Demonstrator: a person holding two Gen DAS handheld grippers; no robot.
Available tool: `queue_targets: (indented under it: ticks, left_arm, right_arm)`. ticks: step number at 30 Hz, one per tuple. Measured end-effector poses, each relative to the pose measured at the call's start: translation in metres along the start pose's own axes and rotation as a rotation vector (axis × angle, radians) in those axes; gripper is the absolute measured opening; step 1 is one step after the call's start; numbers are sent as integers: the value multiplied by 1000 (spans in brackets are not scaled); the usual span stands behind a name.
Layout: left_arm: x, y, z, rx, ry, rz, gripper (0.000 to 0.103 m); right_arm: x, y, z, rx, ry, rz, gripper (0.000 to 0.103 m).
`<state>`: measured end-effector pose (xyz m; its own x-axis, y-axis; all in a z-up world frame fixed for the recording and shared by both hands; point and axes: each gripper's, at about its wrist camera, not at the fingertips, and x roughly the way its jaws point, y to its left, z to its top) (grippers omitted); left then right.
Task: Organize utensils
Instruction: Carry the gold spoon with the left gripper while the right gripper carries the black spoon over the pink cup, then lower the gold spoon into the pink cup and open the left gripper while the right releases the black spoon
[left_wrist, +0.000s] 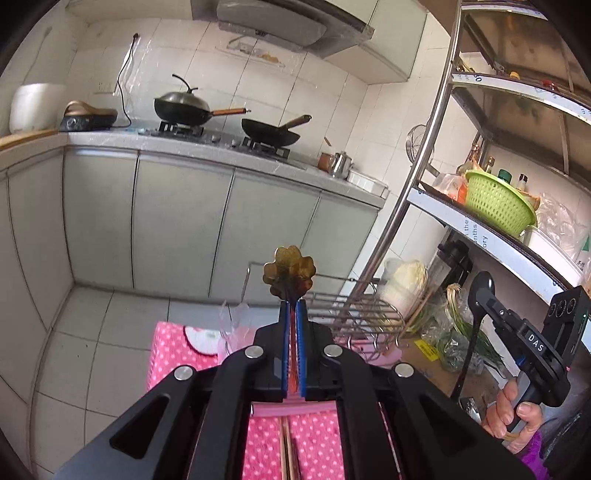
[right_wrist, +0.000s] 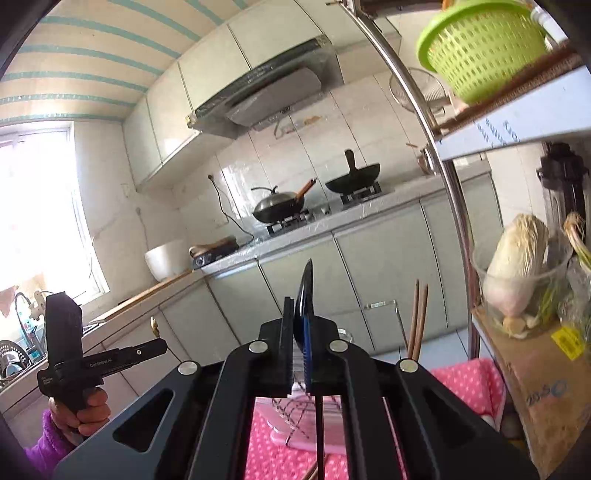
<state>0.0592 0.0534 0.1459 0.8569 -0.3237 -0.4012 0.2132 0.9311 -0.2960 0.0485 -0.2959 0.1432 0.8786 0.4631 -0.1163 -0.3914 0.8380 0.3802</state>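
Observation:
My left gripper (left_wrist: 292, 306) is shut on a utensil with a gold flower-shaped end (left_wrist: 290, 269), held upright above the pink dotted table. It also shows at the left of the right wrist view (right_wrist: 157, 341). My right gripper (right_wrist: 301, 314) is shut on a black spoon (right_wrist: 306, 291), bowl up, handle hanging down. It shows at the right of the left wrist view (left_wrist: 487, 299) with the black spoon (left_wrist: 480, 291). A wire rack (left_wrist: 362, 317) stands on the table behind the left gripper. Two wooden chopsticks (right_wrist: 417, 321) stand upright to the right.
The pink dotted cloth (left_wrist: 173, 347) covers the table. A metal shelf (left_wrist: 480, 229) at the right holds a green basket (left_wrist: 495, 206). A cabbage (right_wrist: 517, 266) sits on a box. Kitchen counter with two woks (left_wrist: 184, 107) lies beyond.

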Motion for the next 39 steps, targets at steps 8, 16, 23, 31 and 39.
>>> queue_targets:
  ticks: [8,16,23,31,39]
  left_arm:
    - [26,5,23,58,-27,87,3]
    - [62,19,10,47,-6,107,3]
    - [73,23,15,50,-28,109,3]
    - [72,18,29,60,-68,96,2]
    - [86,12,13,89,-46,94,3]
  right_arm:
    - [25,-8,33,-59,-171,8,5]
    - [46,-17,38,-153,-281,-34,5]
    - [66,-26,29,-177,-280,-38,5]
    - [78,-43,12,-153,-261,-48,5]
    - [84,-58,-8,-102,-213,-59,5]
